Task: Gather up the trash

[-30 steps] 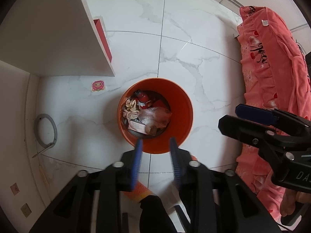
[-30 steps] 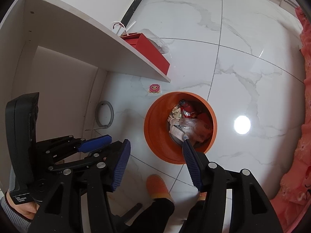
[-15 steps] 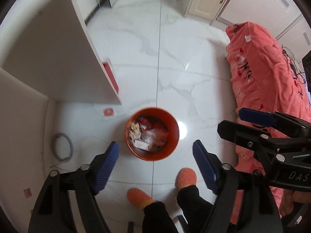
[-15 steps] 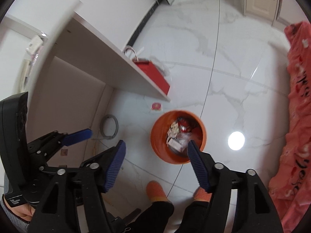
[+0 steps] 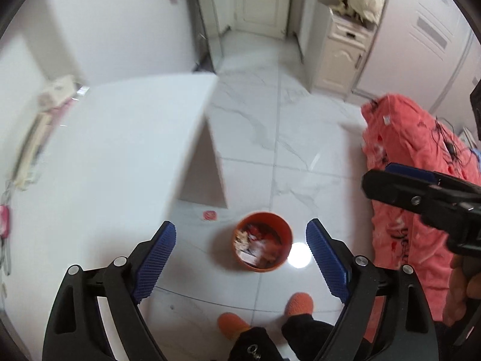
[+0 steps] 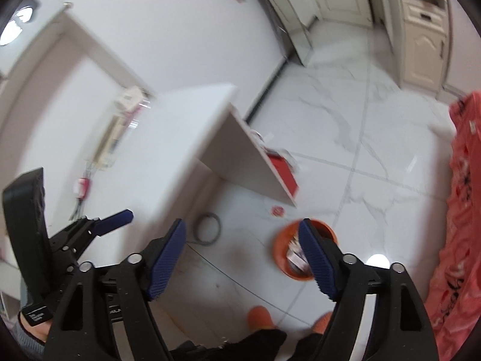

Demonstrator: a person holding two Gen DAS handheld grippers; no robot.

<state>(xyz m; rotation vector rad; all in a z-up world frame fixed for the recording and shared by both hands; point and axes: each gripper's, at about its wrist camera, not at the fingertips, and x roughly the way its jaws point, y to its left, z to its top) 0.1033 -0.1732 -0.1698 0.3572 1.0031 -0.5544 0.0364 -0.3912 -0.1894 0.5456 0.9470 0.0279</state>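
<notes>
Both pairs of tongs are empty and their jaws are opening, with nothing between them. The left tongs (image 5: pixel 239 258) frame the orange bin (image 5: pixel 262 245) far below on the white marble floor (image 5: pixel 255 138); the right tongs (image 6: pixel 242 257) hang over the same patch of floor, with one blue pad partly covering the bin (image 6: pixel 281 240) in that view.

The trash (image 5: pixel 258 242) sits inside the bin: a heap of wrappers, crumpled paper and red bits that fills much of it. That part of the job looks done, as far as this shows.

What may be left: a small red-and-pink scrap (image 5: pixel 209 215) lies on the floor just beside the bin, near the foot of the white tabletop (image 5: pixel 114 150). It could be a sticker or a wrapper; it is too small to tell. A grey ring (image 6: pixel 207 229) lies on the floor under the tabletop, and whether it counts as trash is unclear. Things at the far edge of the tabletop are blurred.

The person's orange slippers (image 5: pixel 299 302) stand close to the bin, and a pink blanket (image 5: pixel 402 156) lies to the right
</notes>
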